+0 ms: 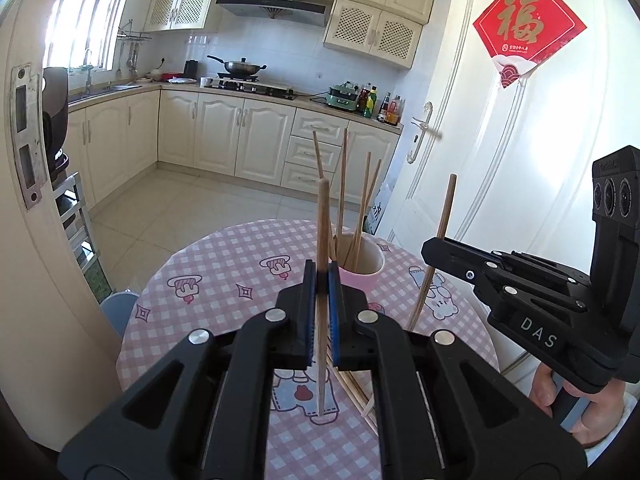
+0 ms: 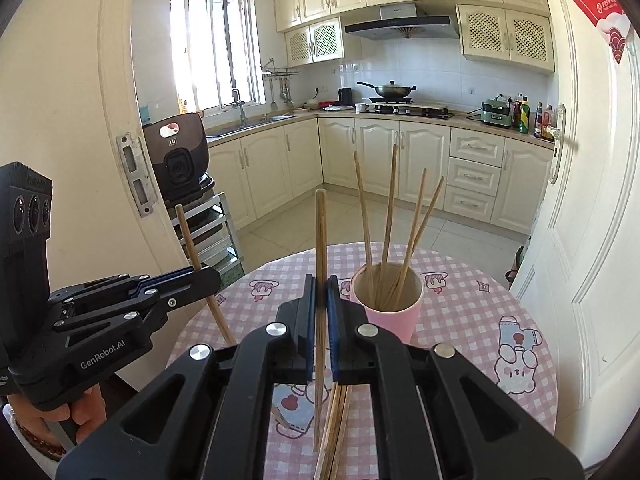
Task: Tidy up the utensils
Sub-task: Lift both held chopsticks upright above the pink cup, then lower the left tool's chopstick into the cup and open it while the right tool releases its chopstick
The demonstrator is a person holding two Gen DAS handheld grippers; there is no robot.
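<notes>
left gripper point(image 1: 322, 276) – clamps chopstick point(image 1: 322, 240) upright | pink cup point(image 1: 366, 276) – behind

Wooden chopsticks point(image 2: 386, 220) upright in pink cup point(image 2: 394, 316)

A home kitchen, daylight pouring through a barred window point(image 2: 216, 52) above the sink point(image 2: 256, 122): cream cabinets point(image 2: 400, 160) are lining two walls, a wok point(image 2: 394, 89) is sitting on the gas hob beneath a range hood point(image 2: 402, 24), and sauce bottles point(image 2: 534, 118) are crowding the counter's end. A red paper door charm point(image 1: 528, 28) is hanging on the white door, and a round table point(image 2: 480, 312) is wearing a pink checked cloth printed with cartoon animals
</notes>
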